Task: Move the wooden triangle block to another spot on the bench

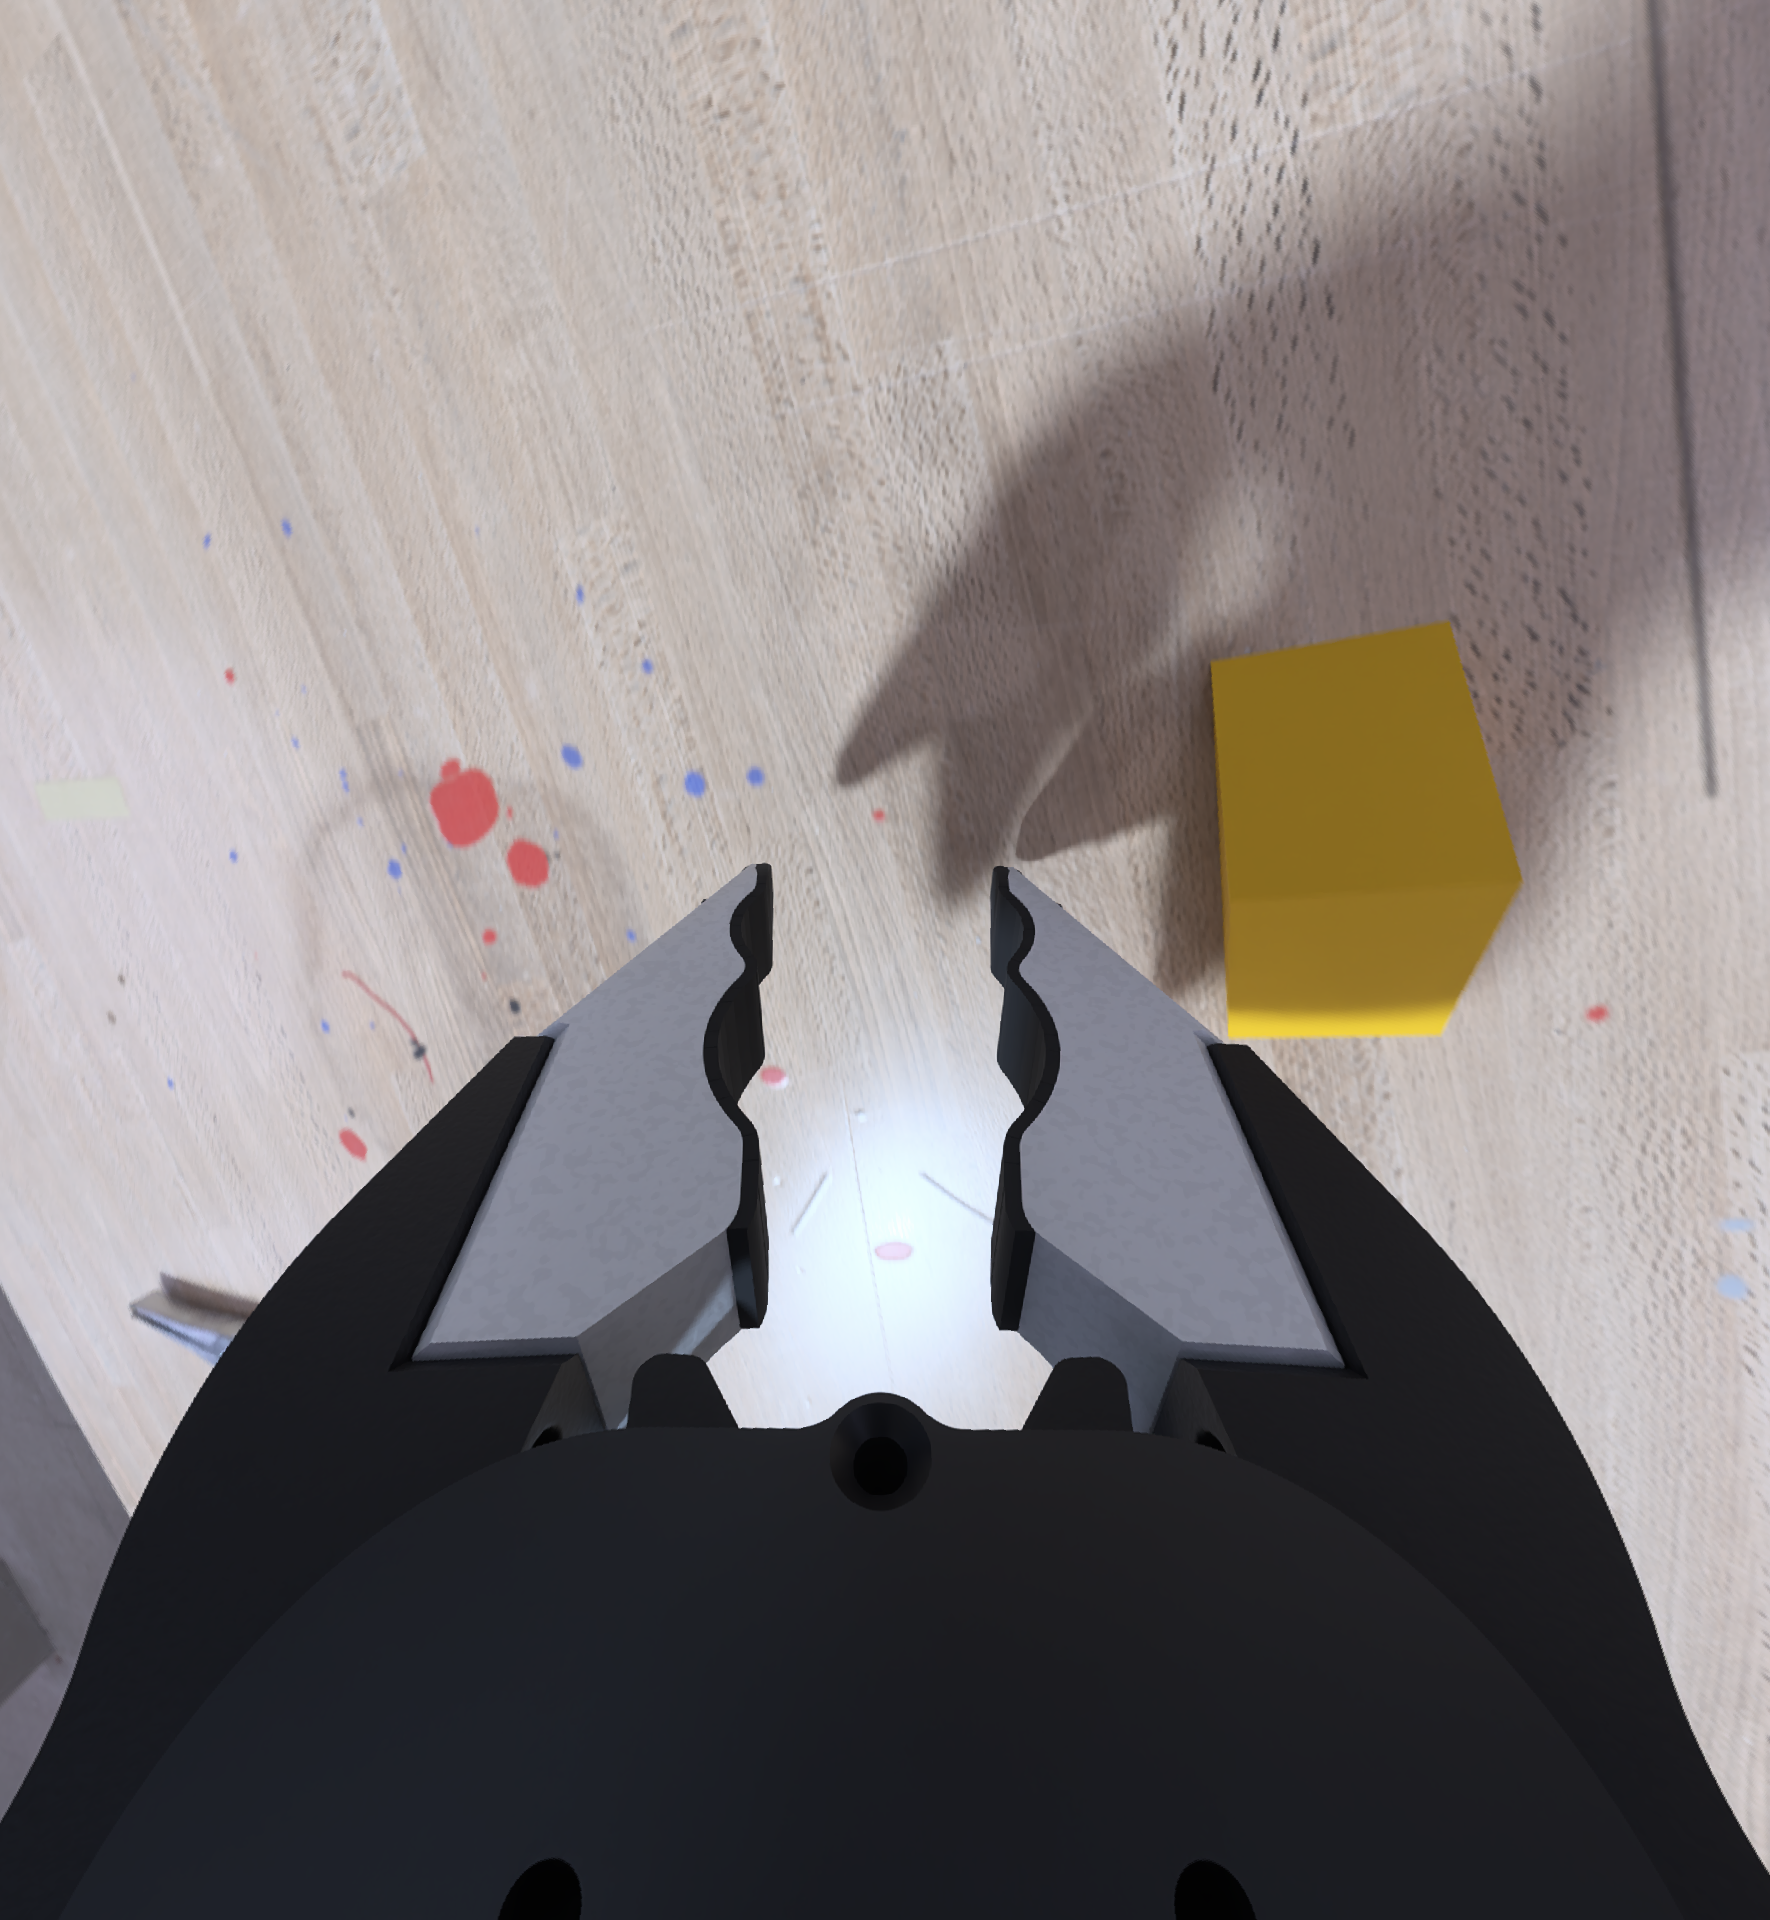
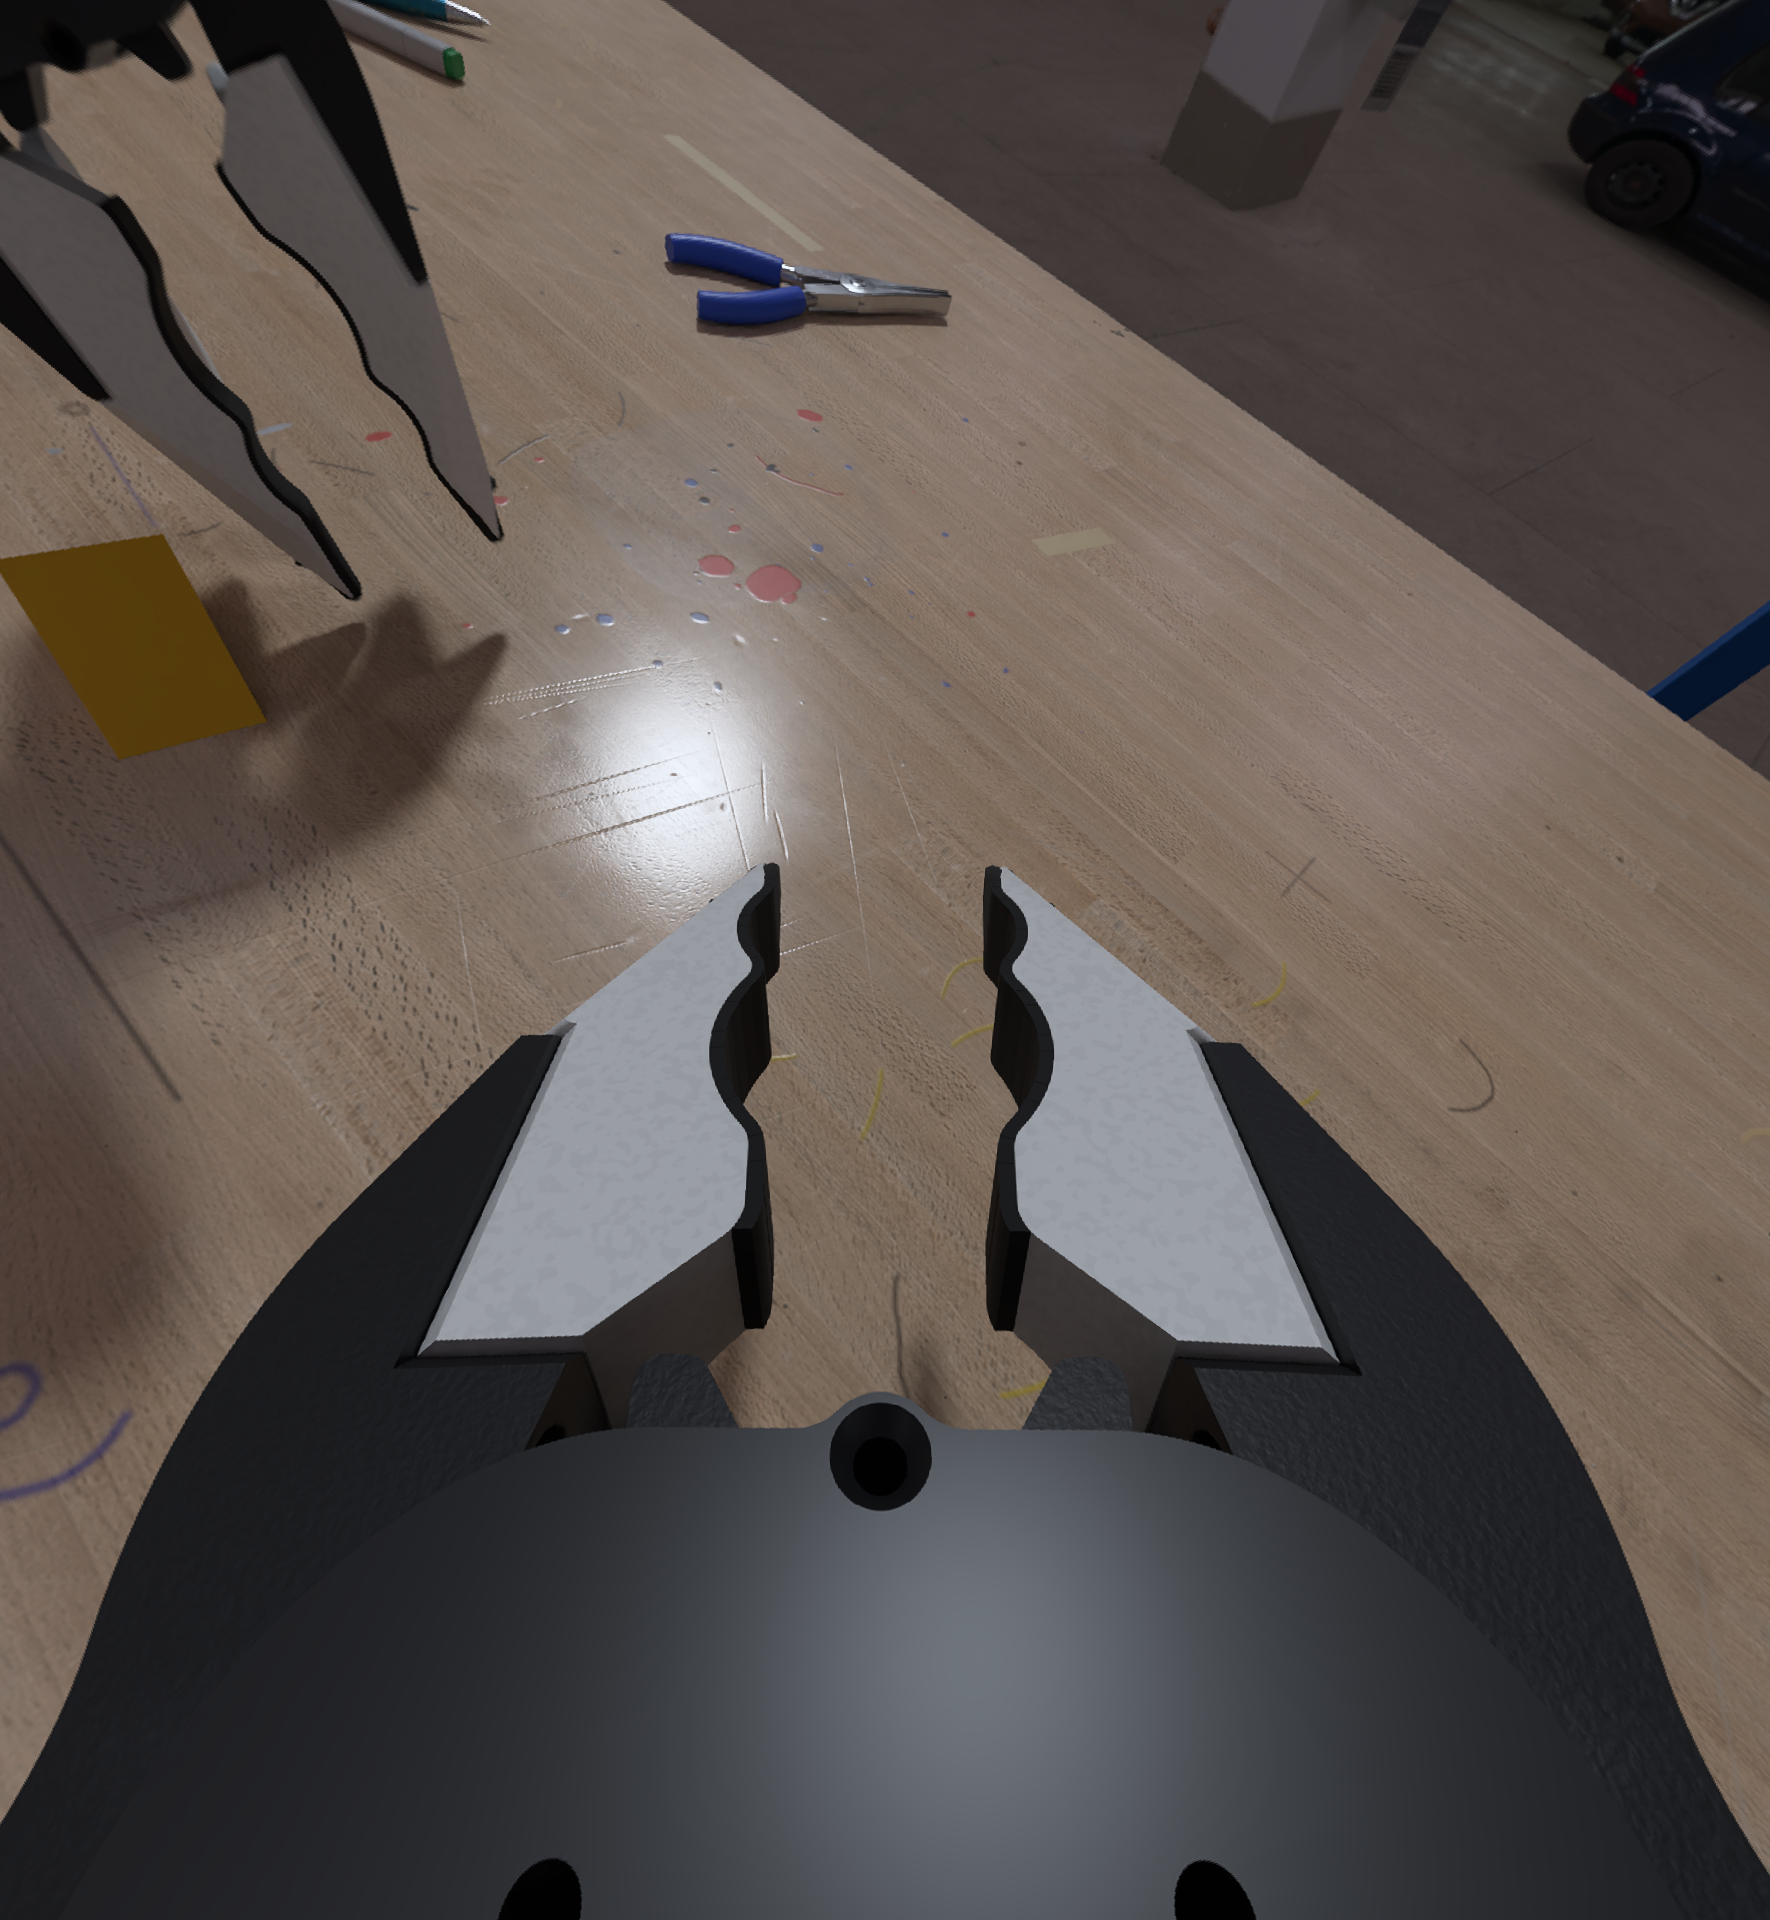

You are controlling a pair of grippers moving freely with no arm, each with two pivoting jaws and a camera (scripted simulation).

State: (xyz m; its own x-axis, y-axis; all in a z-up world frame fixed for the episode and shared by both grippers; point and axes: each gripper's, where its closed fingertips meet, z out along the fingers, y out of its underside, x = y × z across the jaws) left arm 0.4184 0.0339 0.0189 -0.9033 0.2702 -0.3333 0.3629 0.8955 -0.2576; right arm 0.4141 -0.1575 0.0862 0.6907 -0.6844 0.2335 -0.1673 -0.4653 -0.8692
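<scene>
A yellow block (image 1: pixel 1359 831) lies on the wooden bench, to the right of and a little beyond my left gripper (image 1: pixel 881 878). That gripper is open and empty, above the bench with paint spots below it. In the right wrist view the block (image 2: pixel 128 644) shows at the far left as a sloped yellow face, with the left gripper (image 2: pixel 424 561) hovering just right of it, fingers pointing down. My right gripper (image 2: pixel 881 878) is open and empty, low over the bench, well to the right of the block.
Blue-handled pliers (image 2: pixel 798 281) lie farther along the bench. Pens (image 2: pixel 413 42) lie at the far left end. The bench edge (image 2: pixel 1483 582) runs diagonally on the right, with a blue frame bar (image 2: pixel 1743 644) and floor beyond. Red and blue paint spots (image 2: pixel 756 582) mark the middle.
</scene>
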